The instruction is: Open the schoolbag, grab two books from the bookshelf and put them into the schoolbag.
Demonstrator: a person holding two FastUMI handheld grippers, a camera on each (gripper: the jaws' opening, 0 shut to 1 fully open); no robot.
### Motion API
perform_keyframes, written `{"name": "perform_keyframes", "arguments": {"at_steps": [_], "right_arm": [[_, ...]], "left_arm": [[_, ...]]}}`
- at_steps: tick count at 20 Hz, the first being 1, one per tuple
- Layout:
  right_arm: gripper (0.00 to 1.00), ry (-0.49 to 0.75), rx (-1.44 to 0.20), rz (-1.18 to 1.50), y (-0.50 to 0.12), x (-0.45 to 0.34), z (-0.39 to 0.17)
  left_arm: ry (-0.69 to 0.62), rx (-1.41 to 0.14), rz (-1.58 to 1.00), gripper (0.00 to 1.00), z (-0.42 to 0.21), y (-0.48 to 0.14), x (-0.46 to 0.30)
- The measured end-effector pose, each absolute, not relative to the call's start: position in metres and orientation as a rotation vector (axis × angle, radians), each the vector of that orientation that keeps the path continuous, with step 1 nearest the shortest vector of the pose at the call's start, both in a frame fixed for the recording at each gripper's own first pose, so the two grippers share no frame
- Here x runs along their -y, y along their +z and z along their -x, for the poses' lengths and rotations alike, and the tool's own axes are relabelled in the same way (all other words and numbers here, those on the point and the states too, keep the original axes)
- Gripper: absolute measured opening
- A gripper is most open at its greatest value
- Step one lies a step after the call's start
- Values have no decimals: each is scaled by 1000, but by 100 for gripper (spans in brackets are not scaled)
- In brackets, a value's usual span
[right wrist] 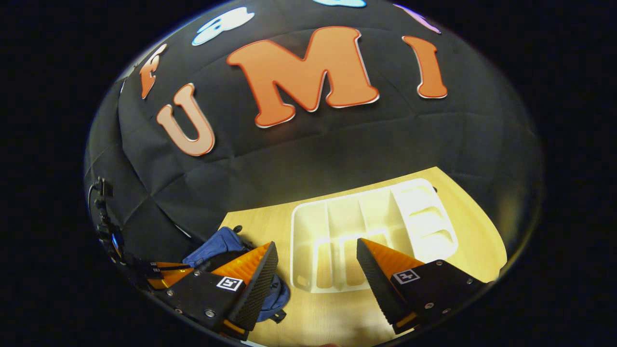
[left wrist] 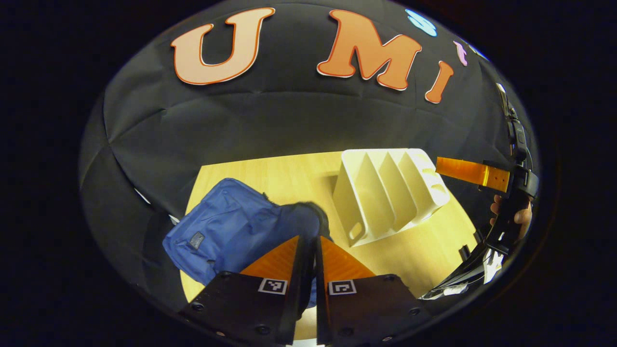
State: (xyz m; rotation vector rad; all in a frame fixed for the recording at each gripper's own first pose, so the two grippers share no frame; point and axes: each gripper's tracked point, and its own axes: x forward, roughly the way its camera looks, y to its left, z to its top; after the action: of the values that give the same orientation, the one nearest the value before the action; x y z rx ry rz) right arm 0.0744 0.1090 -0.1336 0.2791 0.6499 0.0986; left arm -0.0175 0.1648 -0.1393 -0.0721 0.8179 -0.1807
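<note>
The blue schoolbag (left wrist: 226, 226) lies on the wooden table (left wrist: 434, 250), its dark end (left wrist: 303, 217) towards the white bookshelf (left wrist: 390, 193). My left gripper (left wrist: 308, 237) is shut just above that dark end; whether it pinches fabric is hidden. The bookshelf slots that I see are bare. In the right gripper view my right gripper (right wrist: 315, 255) stands open in front of the bookshelf (right wrist: 376, 226), nothing between its fingers. The schoolbag (right wrist: 217, 243) lies to its lower left, partly behind one finger.
A hand (left wrist: 520, 217) holds the right gripper, one of its fingers (left wrist: 462, 171) reaching over the bookshelf's right end. The left gripper's body (right wrist: 164, 274) is at the far left of the right gripper view. Bare table (right wrist: 337, 308) lies before the bookshelf.
</note>
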Motion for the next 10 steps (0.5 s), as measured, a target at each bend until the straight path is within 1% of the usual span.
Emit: {"name": "perform_keyframes", "arguments": {"at_steps": [2,4,6,8,9,10], "right_arm": [[97,70,-623,-271,-129,-89,-80],[97,56,-596,-229,-123,-75,-83],[97,57,-582,-179,-117,-66,-82],[97,57,-568,-131,-114,-58,-78],[97,57,-557,-109,-111,-55,-77],[97,55,-554,-90,-111,-51,-75]], "left_arm": [[-174,-811,68,24,15,-140,-156],[-171,-797,78,40,11,-136,-145],[-169,-778,86,53,6,-132,-131],[-132,-734,99,67,1,-127,-122],[-114,-719,111,87,-3,-128,-117],[-102,-698,120,94,-3,-124,-113]]}}
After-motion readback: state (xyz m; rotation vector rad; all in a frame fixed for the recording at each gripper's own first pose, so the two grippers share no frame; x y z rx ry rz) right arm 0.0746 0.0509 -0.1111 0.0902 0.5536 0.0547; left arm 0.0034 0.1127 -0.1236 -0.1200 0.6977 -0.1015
